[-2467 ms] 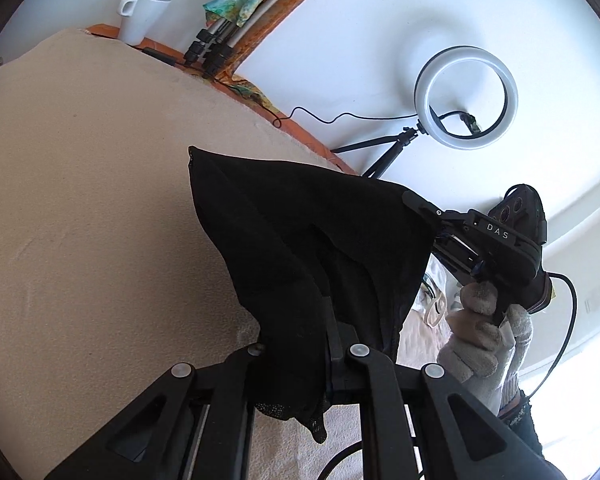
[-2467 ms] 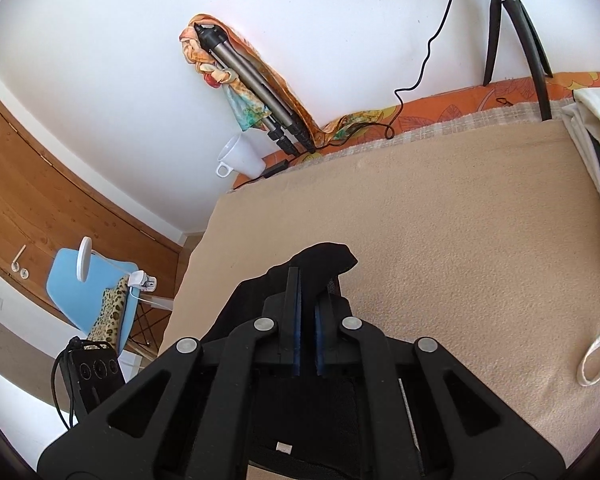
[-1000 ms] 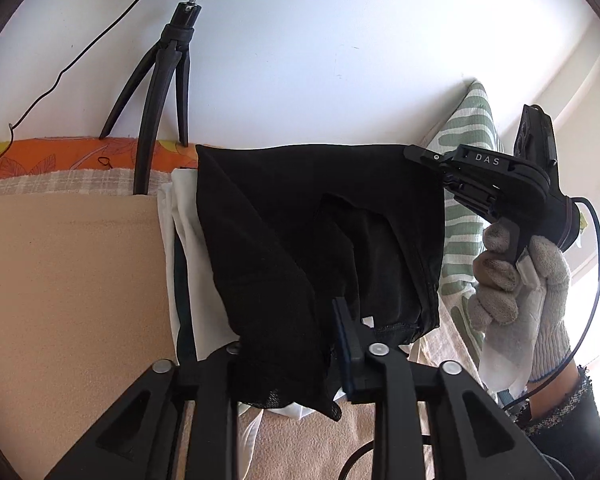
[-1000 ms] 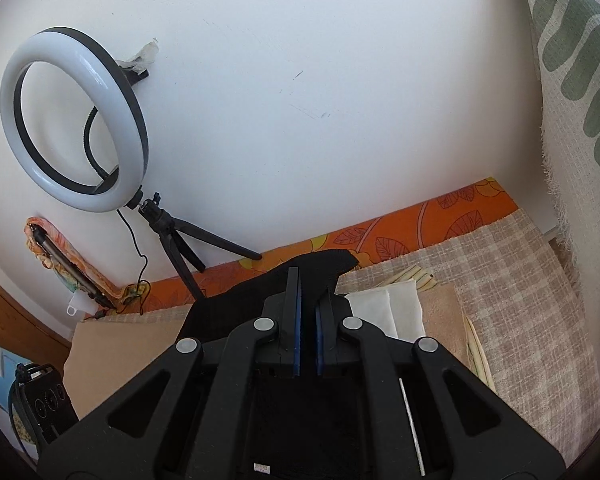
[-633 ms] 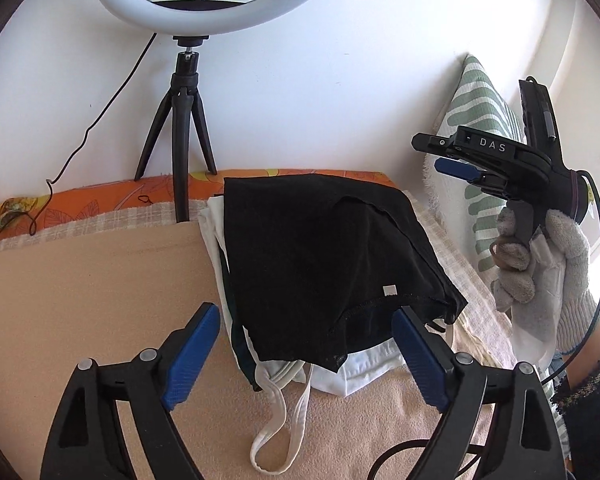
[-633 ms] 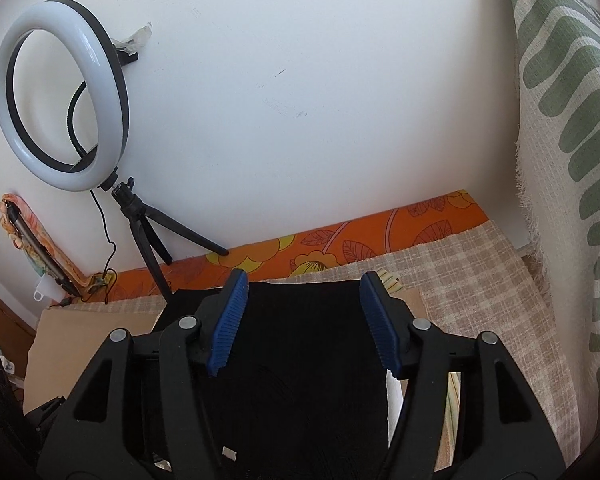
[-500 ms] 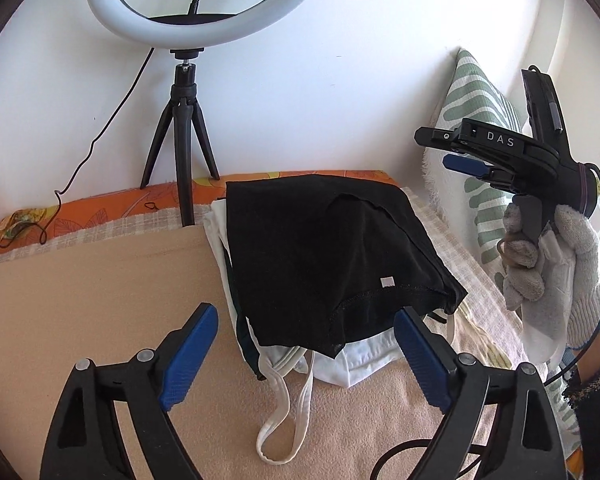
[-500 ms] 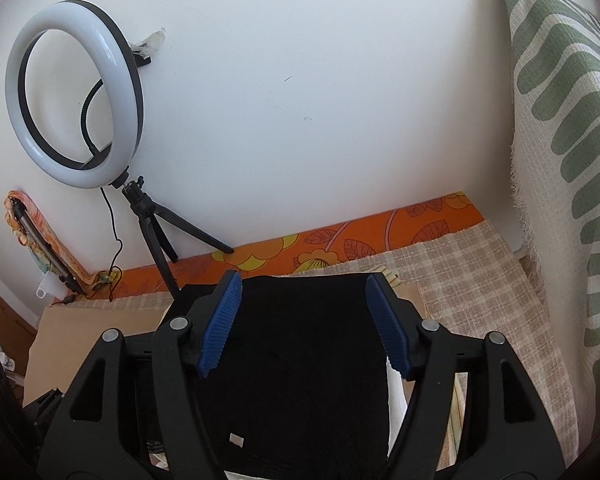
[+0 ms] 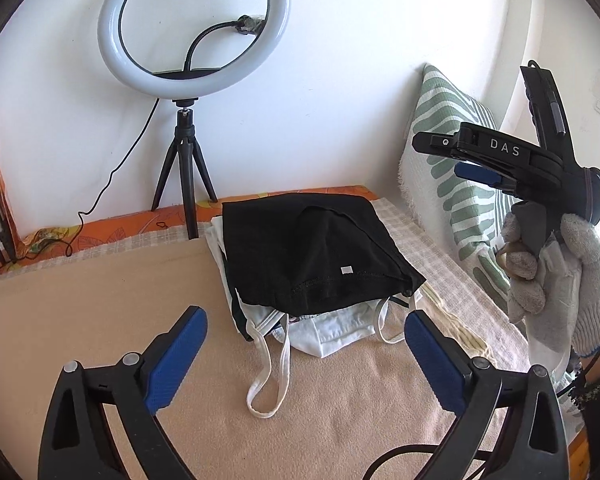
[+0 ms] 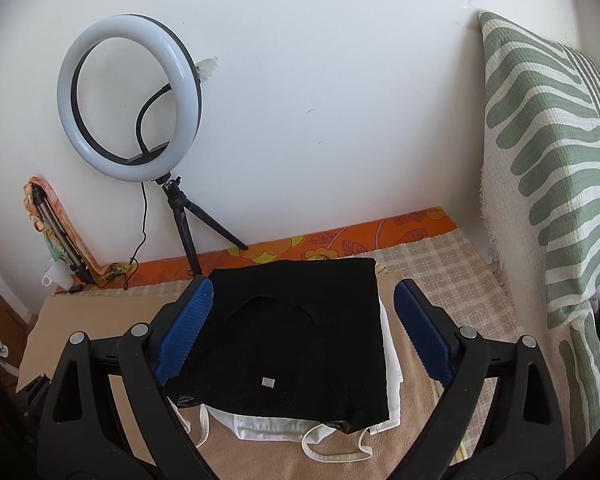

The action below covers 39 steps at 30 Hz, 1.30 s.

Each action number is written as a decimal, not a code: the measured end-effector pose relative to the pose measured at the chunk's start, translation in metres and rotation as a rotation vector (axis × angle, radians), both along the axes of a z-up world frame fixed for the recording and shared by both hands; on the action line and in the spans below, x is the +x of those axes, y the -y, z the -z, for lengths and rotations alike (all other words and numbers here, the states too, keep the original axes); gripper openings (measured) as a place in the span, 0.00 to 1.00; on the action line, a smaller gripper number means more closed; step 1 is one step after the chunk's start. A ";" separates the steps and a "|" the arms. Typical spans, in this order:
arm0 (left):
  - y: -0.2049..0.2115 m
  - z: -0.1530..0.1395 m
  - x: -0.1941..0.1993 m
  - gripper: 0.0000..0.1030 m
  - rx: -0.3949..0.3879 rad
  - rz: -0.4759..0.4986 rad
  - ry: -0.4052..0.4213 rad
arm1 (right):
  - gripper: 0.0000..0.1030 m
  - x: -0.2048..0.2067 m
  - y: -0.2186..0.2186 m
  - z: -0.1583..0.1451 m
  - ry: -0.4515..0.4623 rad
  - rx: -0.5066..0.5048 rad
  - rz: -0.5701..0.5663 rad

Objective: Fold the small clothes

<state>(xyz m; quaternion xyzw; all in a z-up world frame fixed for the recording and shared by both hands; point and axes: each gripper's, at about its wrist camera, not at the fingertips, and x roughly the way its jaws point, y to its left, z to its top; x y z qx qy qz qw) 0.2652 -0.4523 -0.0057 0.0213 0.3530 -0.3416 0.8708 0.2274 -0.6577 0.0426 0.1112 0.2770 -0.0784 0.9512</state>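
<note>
A folded black garment [image 9: 316, 252] lies on top of a pile of folded white clothes [image 9: 332, 328] on the beige blanket [image 9: 100, 320]; white straps hang from the pile's front. It also shows in the right wrist view [image 10: 296, 340]. My left gripper [image 9: 306, 356] is open and empty, a little in front of the pile. My right gripper [image 10: 304, 336] is open and empty, above the pile; in the left wrist view it [image 9: 460, 156] is held up at the right in a gloved hand.
A ring light on a tripod [image 9: 188, 128] stands at the wall behind the pile. A green-striped pillow [image 10: 552, 184] leans at the right. A checked cloth [image 10: 452, 276] and orange patterned sheet [image 10: 340, 240] edge the blanket. A folded tripod [image 10: 60, 236] and cup [image 10: 56, 276] sit far left.
Both grippers carried the black garment over to the pile, laid it on top and opened. Both have since drawn back from it, the right one lifting.
</note>
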 end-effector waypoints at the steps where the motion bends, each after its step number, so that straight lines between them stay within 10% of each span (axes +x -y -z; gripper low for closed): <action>1: -0.002 -0.002 -0.005 0.98 0.001 0.005 0.007 | 0.93 -0.006 -0.003 -0.001 0.004 -0.003 0.006; 39: -0.085 -0.017 -0.151 1.00 0.087 -0.012 0.163 | 1.00 -0.180 -0.130 0.008 0.088 -0.111 0.107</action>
